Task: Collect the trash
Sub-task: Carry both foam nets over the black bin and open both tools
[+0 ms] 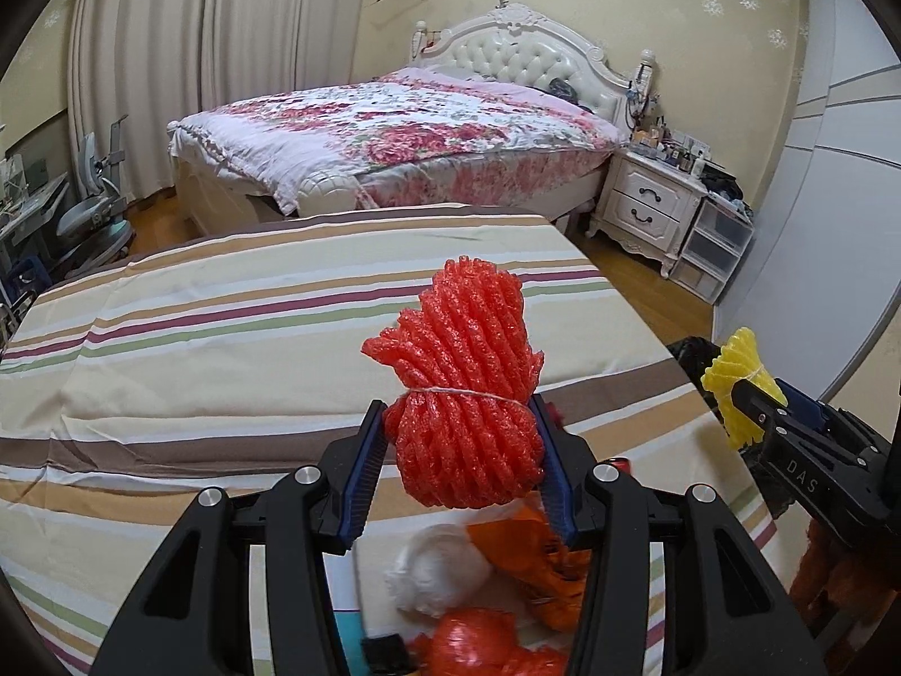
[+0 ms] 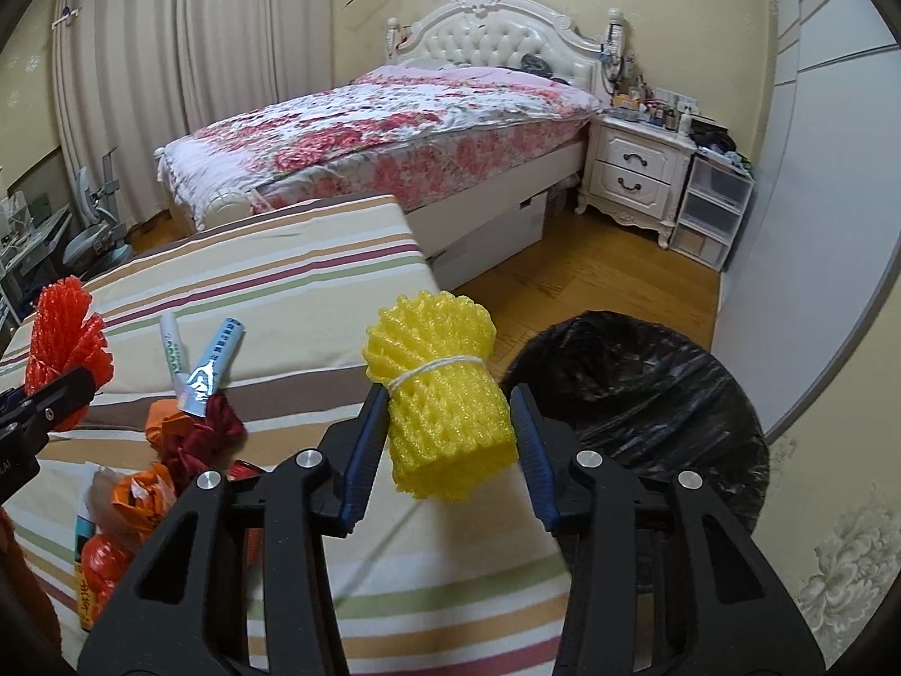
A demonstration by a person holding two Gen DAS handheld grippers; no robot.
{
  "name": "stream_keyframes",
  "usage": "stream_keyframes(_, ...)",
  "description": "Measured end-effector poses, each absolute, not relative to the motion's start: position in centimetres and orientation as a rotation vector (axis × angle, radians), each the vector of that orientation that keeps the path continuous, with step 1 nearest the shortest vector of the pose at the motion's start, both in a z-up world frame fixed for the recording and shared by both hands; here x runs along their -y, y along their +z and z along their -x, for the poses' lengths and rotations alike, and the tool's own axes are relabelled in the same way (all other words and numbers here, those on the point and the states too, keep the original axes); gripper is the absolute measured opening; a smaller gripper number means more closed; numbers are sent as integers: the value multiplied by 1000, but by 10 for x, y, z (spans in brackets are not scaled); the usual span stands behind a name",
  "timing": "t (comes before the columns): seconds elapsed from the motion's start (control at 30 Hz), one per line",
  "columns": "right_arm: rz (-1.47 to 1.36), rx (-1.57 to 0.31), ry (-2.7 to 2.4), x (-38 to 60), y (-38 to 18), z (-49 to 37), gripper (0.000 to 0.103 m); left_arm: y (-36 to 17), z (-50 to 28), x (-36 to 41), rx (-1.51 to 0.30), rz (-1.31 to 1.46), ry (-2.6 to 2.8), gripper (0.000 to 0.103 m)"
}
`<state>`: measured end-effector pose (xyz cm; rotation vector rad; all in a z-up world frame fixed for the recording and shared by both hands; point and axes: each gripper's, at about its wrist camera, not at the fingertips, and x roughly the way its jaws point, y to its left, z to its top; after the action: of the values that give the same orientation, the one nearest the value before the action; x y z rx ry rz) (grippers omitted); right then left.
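The left hand-held gripper (image 1: pixel 462 450) is clamped on a red foam net bundle (image 1: pixel 467 394) tied round the middle with white string; both blue pads press its sides, with the jaws partly apart around its bulk. The bundle is lifted above the striped surface (image 1: pixel 225 349), over the near right part. Below it on the surface lie a white crumpled wad (image 1: pixel 439 569), an orange plastic bag (image 1: pixel 540 569) and another red net piece (image 1: pixel 478 642).

The right hand-held gripper (image 2: pixel 450 439) holds a yellow foam net bundle (image 2: pixel 445 394), also tied with white string. Its left pad presses the bundle; at the right pad a narrow gap seems to show, so the grip looks light. The bundle hangs just past the right edge of the surface, beside a bin lined with a black bag (image 2: pixel 647 394) standing on the wooden floor (image 2: pixel 591 281).

Near the left of that view, two tubes (image 2: pixel 208 360) and a dark red wad (image 2: pixel 208 434) lie on the surface.
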<state>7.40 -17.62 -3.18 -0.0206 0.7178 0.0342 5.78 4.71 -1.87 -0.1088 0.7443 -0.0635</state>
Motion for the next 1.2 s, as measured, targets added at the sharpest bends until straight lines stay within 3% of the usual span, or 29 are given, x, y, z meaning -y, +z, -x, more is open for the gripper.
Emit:
stream_keyframes(0.53, -24, -680, -171, 281, -35, -64, 43, -16, -80, 88, -686, -15, -286, 49)
stream_keyframes(1.2, -109, -685, -243, 333, -52, -98, 44, -47, -127, 161, -708, -130, -320, 49)
